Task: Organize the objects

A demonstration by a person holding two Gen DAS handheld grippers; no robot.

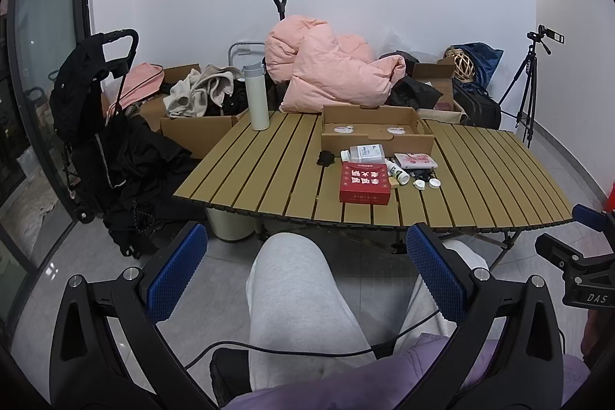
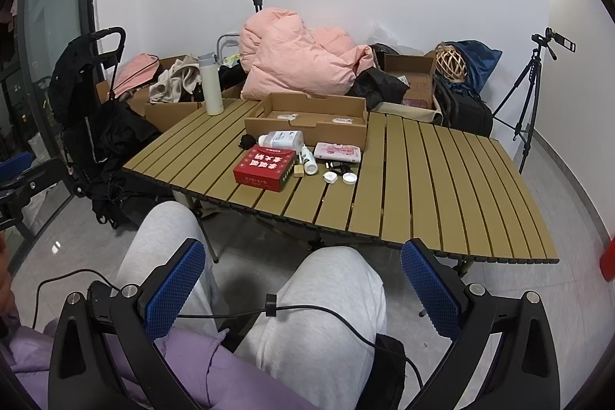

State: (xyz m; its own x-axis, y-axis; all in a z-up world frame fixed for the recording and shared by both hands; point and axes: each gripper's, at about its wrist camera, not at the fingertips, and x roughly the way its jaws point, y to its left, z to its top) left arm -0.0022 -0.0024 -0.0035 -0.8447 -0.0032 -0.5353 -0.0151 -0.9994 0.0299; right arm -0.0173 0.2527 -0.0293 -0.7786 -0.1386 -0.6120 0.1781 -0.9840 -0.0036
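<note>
Both grippers hang low over the person's grey-trousered knees, well short of the slatted surface [image 1: 269, 164]. The left gripper [image 1: 307, 269] has its jaws wide apart, holding nothing; the right gripper [image 2: 303, 285] likewise.

On the surface a red box [image 1: 364, 182] lies flat, just in front of an open cardboard tray [image 1: 376, 137]. A clear bottle [image 1: 363, 153] lies on its side between them. Right of the box sit a small white bottle [image 1: 398, 173], a pink packet [image 1: 416, 161] and two white caps [image 1: 426, 183]. A small dark item [image 1: 326, 157], perhaps cloth, lies left of the bottle. A tall flask [image 1: 256, 97] stands at the far left corner.
</note>
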